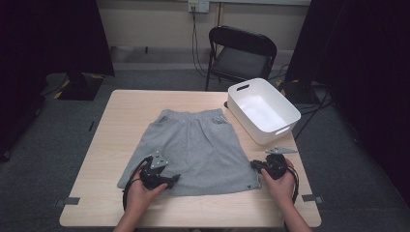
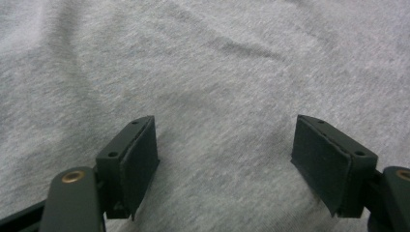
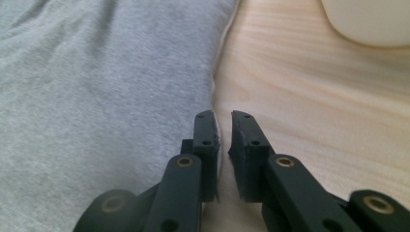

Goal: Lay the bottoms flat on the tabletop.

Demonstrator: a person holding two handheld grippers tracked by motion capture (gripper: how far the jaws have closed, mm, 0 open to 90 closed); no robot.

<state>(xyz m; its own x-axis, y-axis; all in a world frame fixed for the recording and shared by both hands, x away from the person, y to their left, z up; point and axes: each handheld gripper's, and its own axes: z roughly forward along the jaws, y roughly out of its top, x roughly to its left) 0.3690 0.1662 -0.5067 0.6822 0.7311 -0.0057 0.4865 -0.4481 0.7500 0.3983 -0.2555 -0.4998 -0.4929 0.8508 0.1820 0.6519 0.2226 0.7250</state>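
At the centre of the high view the grey skirt (image 1: 193,150) lay flat on the table (image 1: 96,145). Your left gripper (image 1: 170,180) hung open over its lower hem, while your right gripper (image 1: 255,165) stood nearly closed at its lower right edge, gripping nothing clearly. You seemed to be starting a fold; next, pinch both hem corners.
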